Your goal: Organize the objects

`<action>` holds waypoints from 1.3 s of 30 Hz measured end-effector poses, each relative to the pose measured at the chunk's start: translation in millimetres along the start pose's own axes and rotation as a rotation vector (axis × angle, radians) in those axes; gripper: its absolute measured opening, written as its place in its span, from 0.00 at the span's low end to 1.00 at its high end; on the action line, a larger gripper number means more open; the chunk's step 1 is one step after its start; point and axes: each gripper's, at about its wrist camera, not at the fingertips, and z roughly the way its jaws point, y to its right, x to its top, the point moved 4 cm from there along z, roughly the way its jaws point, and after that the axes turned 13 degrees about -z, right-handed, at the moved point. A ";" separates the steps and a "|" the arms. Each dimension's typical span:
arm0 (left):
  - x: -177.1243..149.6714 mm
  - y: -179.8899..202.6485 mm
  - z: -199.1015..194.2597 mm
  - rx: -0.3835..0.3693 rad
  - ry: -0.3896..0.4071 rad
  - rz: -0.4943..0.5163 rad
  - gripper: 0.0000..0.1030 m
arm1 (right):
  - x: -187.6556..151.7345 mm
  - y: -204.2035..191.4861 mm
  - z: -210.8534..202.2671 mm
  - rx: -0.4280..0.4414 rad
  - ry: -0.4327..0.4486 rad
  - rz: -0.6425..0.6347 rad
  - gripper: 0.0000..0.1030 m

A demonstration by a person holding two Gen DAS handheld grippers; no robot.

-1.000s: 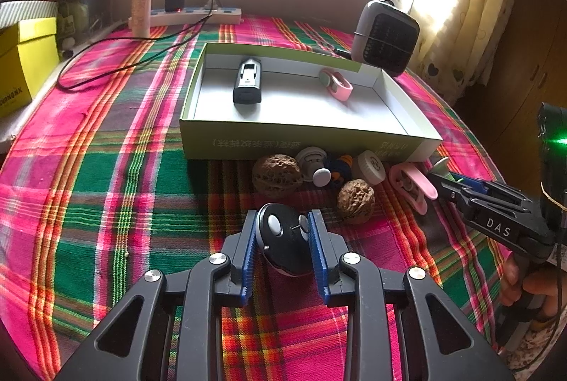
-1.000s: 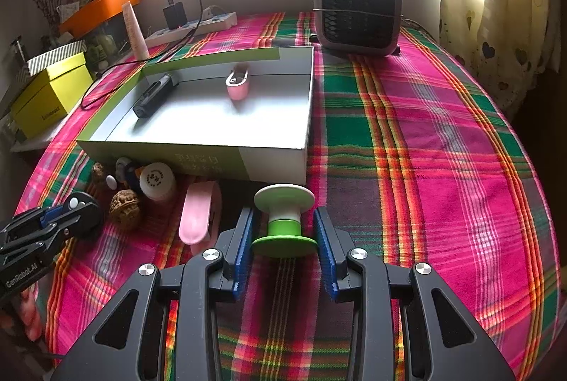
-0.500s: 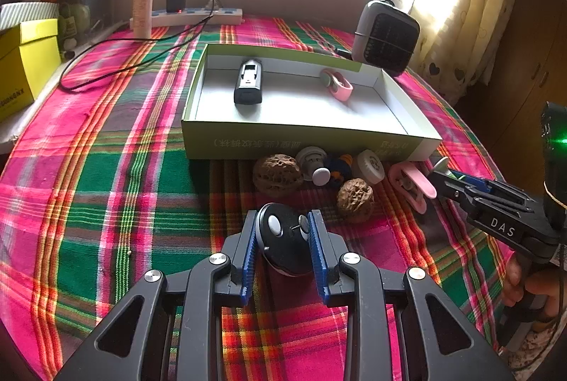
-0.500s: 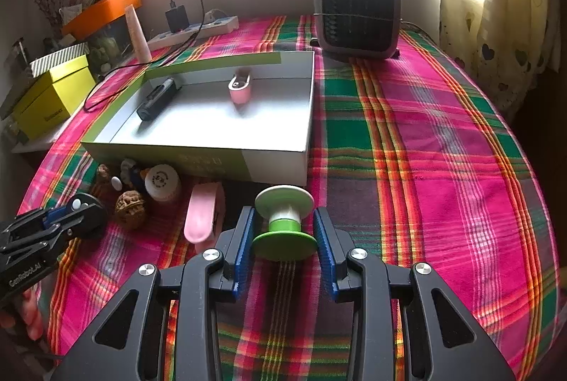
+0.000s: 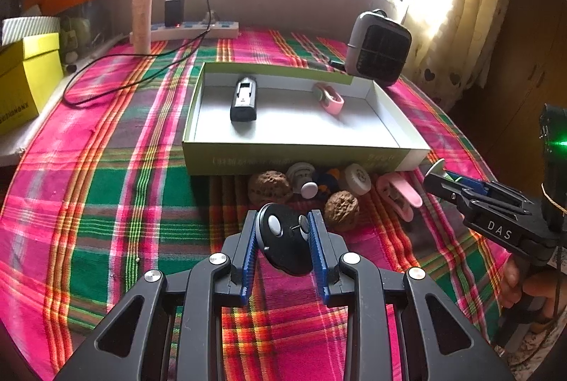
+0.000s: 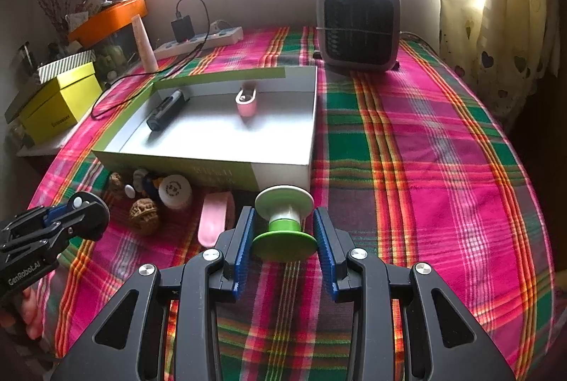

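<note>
A bright window with pale heart-print curtains backs a desk [image 6: 425, 140] draped in soft woven plaid cloth of pink, green and orange. On it lies a shallow rectangular cardboard box [image 5: 301, 154] with green outer walls and a smooth white inside. Two things lie in it: a black oblong device [image 5: 243, 95] toward the left and a small pink rounded clip [image 5: 329, 97] toward the right.

Just in front of the box's near wall sits a cluster on the cloth: two wrinkled brown walnuts [image 5: 270, 186], a round white cap [image 5: 358, 174], a pink glossy oval case [image 5: 398, 194] and a few small pieces too jumbled to tell apart.

The left gripper [image 5: 283, 235] has its ribbed blue jaws narrowed onto a flat black disc [image 5: 283, 239] carrying a white oval button, held above the cloth near the cluster. The right gripper [image 6: 285, 235] pinches a spool [image 6: 285, 221] with a white top flange, green waist and green lower flange, close to the box's near right corner.

A grey boxy fan heater [image 6: 358, 26] stands behind the box, a white power strip [image 6: 202, 39] by the wall, a yellow box [image 6: 60, 101] at the left.
</note>
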 end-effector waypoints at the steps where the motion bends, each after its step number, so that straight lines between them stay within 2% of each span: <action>1: 0.9 1.0 -1.2 -0.001 0.002 0.002 0.24 | 0.7 0.4 -1.5 0.001 0.005 0.002 0.34; 20: 27.7 20.4 -5.5 -0.018 0.040 0.021 0.24 | 27.1 6.8 -11.5 0.007 0.061 0.003 0.34; 39: 76.0 32.0 34.5 -0.036 0.021 0.035 0.24 | 69.8 12.3 26.8 0.011 0.064 -0.028 0.34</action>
